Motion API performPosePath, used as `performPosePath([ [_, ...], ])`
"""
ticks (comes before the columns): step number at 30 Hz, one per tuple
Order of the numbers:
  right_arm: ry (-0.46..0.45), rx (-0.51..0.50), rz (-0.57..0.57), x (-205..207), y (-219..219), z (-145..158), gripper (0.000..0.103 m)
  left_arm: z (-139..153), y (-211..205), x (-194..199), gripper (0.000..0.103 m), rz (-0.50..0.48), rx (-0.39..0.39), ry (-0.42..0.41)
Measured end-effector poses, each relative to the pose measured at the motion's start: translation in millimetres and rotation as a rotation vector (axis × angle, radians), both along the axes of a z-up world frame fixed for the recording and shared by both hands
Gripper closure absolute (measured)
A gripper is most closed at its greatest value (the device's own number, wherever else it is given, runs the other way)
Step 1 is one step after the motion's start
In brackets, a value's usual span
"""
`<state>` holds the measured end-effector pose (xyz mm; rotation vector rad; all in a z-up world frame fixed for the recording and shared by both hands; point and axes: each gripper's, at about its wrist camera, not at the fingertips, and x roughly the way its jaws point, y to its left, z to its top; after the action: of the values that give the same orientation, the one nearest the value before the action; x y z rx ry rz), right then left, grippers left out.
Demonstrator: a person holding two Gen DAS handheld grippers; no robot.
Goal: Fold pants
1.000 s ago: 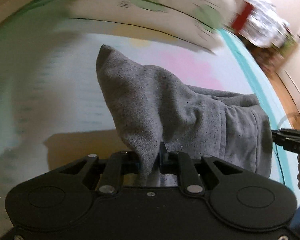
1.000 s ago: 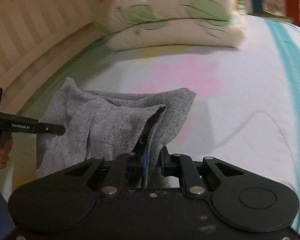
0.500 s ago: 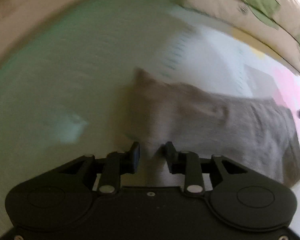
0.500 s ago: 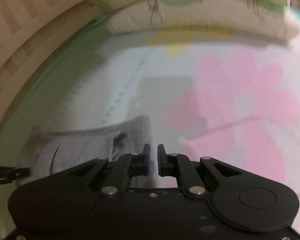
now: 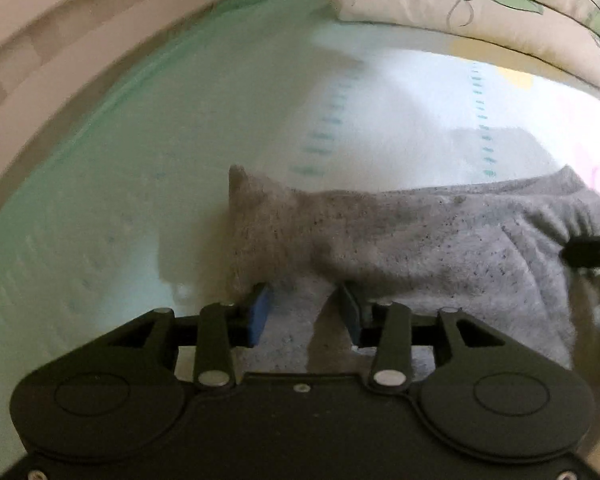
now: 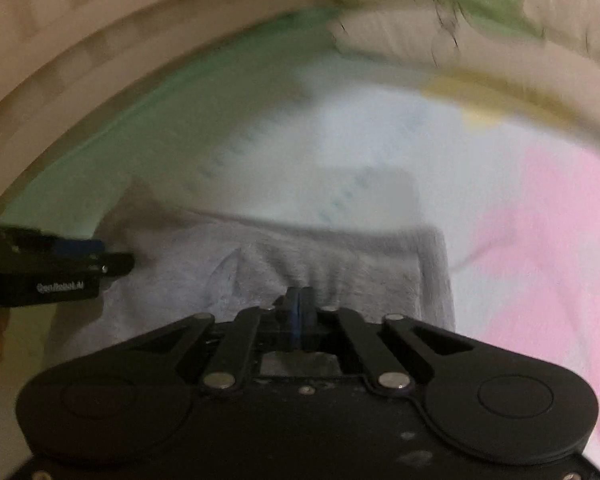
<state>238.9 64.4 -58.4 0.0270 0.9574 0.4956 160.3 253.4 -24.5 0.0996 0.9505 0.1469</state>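
The grey pants [image 5: 440,240] lie folded in a flat bundle on the bed sheet [image 5: 140,200]. My left gripper [image 5: 304,312] is open, its jaws apart over the near left part of the bundle, with cloth between them but not pinched. The right wrist view shows the same pants [image 6: 340,264] with my right gripper [image 6: 298,304] at their near edge, blue pads together; whether cloth is caught between them is unclear. My left gripper also shows at the left of that view [image 6: 112,260], and my right gripper shows at the right edge of the left wrist view [image 5: 588,250].
Two stacked pillows [image 5: 500,12] with green leaf prints lie at the head of the bed. A beige padded headboard [image 6: 80,60] curves along the left. The sheet is green at the left, white in the middle and has a pink flower [image 6: 540,240] at the right.
Both grippers lowered the lifted pants onto the bed. The left gripper let go of the cloth and opened wide. The right gripper stayed shut and sits at the bundle's edge.
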Motion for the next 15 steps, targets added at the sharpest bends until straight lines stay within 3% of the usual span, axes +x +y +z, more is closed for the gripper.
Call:
performPosePath([
  [3,-0.046,-0.017,-0.004,-8,2,12,0.103,18,-6,-17,0.052,-0.019,0.038,0.000],
  [5,-0.093,-0.021,0.013,-30,-1,27,0.093,31,-9,-37,0.052,-0.041,0.023,0.002],
  [8,-0.118,0.006,0.040,-66,-12,42,0.091,42,-7,-70,0.045,-0.051,-0.013,-0.013],
  [10,-0.116,-0.001,0.040,-86,-19,41,0.091,35,-11,-80,0.040,-0.033,-0.045,-0.014],
  [13,-0.074,-0.107,0.031,-100,-24,23,0.090,9,-16,-78,0.038,-0.032,-0.040,0.076],
  [15,-0.049,-0.116,0.015,-99,-26,12,0.090,4,-18,-79,0.038,-0.014,-0.033,0.052],
])
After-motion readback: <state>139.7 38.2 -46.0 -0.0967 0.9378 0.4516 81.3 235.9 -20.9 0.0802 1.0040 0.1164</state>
